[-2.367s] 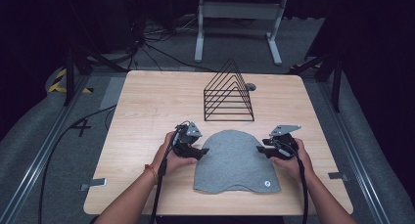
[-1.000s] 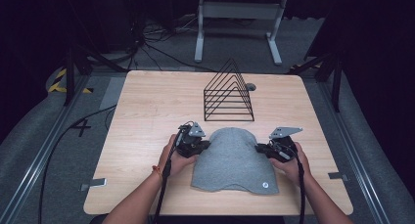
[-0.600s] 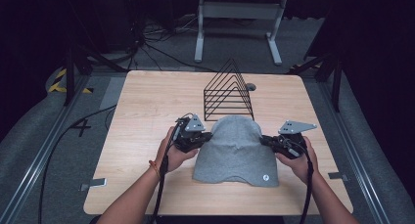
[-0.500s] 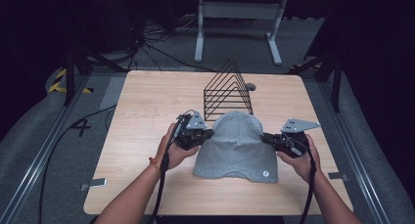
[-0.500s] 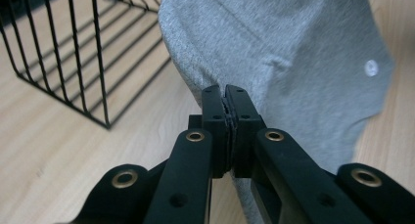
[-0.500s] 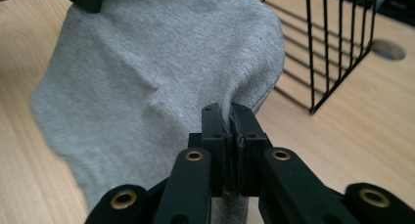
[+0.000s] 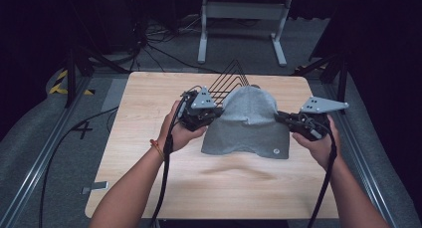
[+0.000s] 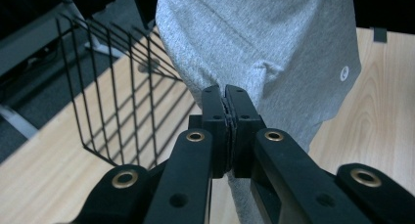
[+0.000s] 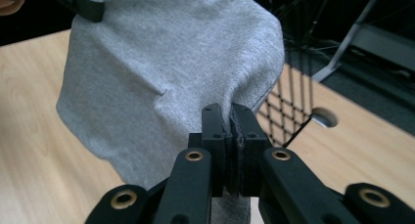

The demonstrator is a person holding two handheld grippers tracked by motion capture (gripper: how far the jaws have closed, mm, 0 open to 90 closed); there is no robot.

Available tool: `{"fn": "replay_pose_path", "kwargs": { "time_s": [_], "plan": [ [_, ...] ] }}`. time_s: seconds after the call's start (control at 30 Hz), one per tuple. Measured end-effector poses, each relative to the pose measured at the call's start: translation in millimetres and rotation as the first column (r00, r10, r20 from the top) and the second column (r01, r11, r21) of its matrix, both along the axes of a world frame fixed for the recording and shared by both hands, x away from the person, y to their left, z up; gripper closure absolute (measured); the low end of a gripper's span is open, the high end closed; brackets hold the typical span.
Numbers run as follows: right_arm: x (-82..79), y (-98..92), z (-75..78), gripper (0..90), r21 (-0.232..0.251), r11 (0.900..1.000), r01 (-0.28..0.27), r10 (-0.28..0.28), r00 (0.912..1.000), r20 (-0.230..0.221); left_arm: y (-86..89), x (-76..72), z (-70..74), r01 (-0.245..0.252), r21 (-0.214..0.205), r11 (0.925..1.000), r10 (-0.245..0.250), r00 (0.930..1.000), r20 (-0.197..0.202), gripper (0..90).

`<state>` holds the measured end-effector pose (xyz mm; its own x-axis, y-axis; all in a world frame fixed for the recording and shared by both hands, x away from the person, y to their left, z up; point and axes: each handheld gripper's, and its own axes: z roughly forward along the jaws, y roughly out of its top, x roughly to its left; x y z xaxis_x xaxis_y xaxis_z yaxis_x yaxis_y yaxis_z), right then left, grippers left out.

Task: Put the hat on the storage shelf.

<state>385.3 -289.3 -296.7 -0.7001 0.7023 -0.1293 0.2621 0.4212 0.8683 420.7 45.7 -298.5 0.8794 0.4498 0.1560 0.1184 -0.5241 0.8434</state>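
Grey cloth (image 7: 247,121) hides part of wire rack (image 7: 230,78).

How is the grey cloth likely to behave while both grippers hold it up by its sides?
Probably floppy: the grey cloth sags between the left gripper and the right gripper and puckers at each pinch. Likely light, since thin folds clamped in shut jaws carry it. It seems unlikely to slip, though its hanging hem may swing or brush the wire rack.

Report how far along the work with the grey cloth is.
Done: both grippers are shut on the grey cloth, the left gripper and right gripper each pinching a side edge. In hand: it hangs between them above the table. Left: setting it somewhere, possibly on the wire rack.
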Motion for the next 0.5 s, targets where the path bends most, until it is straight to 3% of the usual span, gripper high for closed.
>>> {"fn": "replay_pose_path", "kwargs": {
  "time_s": [0.27,0.5],
  "plan": [
    [11.5,-1.9,38.9,86.0,0.024,0.9996,0.014,-0.015,0.9985,0.053,-3.5,11.4,39.1,0.002,-0.002,1.0,-0.002,0.9978,0.067,88.3],
    [25.3,-3.8,74.6,85.9,0.043,0.9984,0.037,-0.041,0.9946,0.096,-6.0,23.7,78.0,-0.009,-0.028,0.9996,0.012,0.9949,0.1,88.3]
  ]
}}
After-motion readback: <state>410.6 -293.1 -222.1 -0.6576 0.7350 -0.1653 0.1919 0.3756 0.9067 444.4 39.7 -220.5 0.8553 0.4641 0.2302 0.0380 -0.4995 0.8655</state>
